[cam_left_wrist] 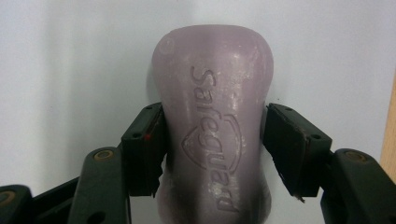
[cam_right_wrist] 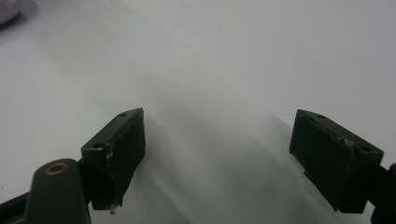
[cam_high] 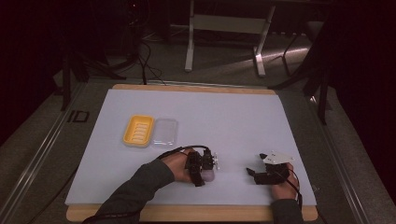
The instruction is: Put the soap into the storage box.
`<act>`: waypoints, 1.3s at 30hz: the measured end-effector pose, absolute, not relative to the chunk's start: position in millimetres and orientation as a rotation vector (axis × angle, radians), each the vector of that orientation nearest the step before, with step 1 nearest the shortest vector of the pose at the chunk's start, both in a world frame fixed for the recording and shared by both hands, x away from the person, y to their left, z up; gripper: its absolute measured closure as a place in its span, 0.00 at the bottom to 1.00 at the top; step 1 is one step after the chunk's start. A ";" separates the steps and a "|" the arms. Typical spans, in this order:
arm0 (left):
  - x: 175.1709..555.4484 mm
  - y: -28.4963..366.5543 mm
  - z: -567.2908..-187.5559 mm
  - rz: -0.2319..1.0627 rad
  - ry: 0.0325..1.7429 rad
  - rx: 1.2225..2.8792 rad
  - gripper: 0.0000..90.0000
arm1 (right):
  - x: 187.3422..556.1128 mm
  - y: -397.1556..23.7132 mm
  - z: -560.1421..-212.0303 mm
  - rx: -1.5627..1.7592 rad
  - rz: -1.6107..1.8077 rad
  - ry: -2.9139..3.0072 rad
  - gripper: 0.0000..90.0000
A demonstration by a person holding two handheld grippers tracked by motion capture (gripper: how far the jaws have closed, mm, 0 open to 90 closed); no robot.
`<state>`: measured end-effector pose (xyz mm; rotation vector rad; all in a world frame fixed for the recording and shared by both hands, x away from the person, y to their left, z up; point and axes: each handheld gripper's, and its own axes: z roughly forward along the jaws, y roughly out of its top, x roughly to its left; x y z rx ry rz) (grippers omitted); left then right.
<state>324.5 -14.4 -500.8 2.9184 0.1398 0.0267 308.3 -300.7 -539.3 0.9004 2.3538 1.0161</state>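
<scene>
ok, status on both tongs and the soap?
Left tongs closed on the waist of the purple Safeguard soap bar, bar on the white mat. Right tongs open, empty. Yellow soap dish and clear lid side by side, path unobstructed.

Dim, vignetted room; soft, grainy close-ups

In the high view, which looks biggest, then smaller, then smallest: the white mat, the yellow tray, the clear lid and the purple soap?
1. White mat, by far the largest.
2. Yellow tray and clear lid: they look about alike, so no ranking.
3. Purple soap, smallest, though the left hand-held gripper partly hides it.
</scene>
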 end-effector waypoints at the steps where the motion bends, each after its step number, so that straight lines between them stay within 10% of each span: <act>1: 324.6 -14.2 -500.5 0.026 0.134 2.918 0.46 | 308.3 -300.5 -539.4 0.898 1.012 2.355 0.20; 39: 327.0 -3.6 -497.2 0.086 0.143 2.893 0.55 | 308.5 -300.0 -539.5 0.894 1.006 2.358 0.20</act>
